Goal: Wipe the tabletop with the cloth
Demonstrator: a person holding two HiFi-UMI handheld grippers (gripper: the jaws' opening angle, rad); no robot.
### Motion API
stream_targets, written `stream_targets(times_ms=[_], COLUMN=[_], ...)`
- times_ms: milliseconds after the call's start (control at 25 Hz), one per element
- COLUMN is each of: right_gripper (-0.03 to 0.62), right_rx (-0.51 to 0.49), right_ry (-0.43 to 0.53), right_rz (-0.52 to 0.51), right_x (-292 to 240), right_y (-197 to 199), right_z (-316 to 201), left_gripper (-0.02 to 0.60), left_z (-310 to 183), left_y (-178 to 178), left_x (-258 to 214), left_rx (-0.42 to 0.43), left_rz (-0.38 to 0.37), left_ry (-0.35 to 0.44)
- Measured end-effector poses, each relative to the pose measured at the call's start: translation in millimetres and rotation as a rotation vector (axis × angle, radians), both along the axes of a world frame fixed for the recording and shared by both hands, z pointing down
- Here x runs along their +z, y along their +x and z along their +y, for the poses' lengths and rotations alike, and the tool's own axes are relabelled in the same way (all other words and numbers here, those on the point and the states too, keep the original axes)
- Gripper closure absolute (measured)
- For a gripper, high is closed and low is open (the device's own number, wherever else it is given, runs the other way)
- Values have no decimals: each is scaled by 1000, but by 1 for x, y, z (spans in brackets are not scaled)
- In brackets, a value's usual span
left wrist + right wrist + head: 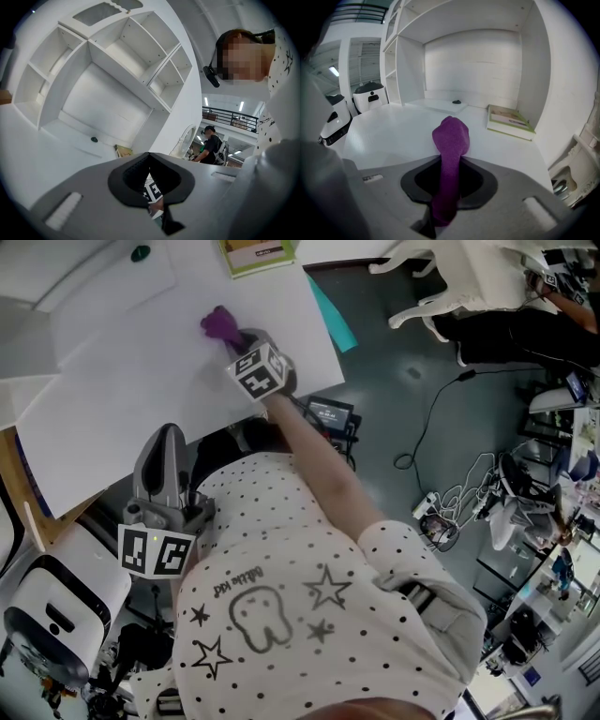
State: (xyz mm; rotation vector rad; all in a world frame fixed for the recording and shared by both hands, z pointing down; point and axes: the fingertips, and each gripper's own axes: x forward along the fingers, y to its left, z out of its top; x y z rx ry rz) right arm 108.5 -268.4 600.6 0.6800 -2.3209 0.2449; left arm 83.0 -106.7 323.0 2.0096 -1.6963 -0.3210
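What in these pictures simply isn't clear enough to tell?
- Whether the purple cloth touches the tabletop: in the head view, the right gripper covers the contact.
- What the small dark object is: in the right gripper view, it is too small.
- The green-edged book: in the head view, it is cut off by the top edge and its print is too small.

White shelf unit [117,70] with open compartments, dark grey floor [394,362] with a black cable [427,418] lying on it, white carved furniture [441,296] beside, strip lights [241,106] on the ceiling, dark balcony railing [229,114] far behind.
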Motion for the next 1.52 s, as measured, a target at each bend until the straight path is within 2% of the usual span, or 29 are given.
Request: stream_targets(times_ms=[1520], right_gripper=[526], right_rx=[38], right_ry=[33], right_rz=[9], right_x=[3], right_y=[33], right_z=[-24], left_gripper=[586], left_z=[0], left_y=[7], left_x=[0], left_rx=[-25], left_rz=[4], left_ry=[12])
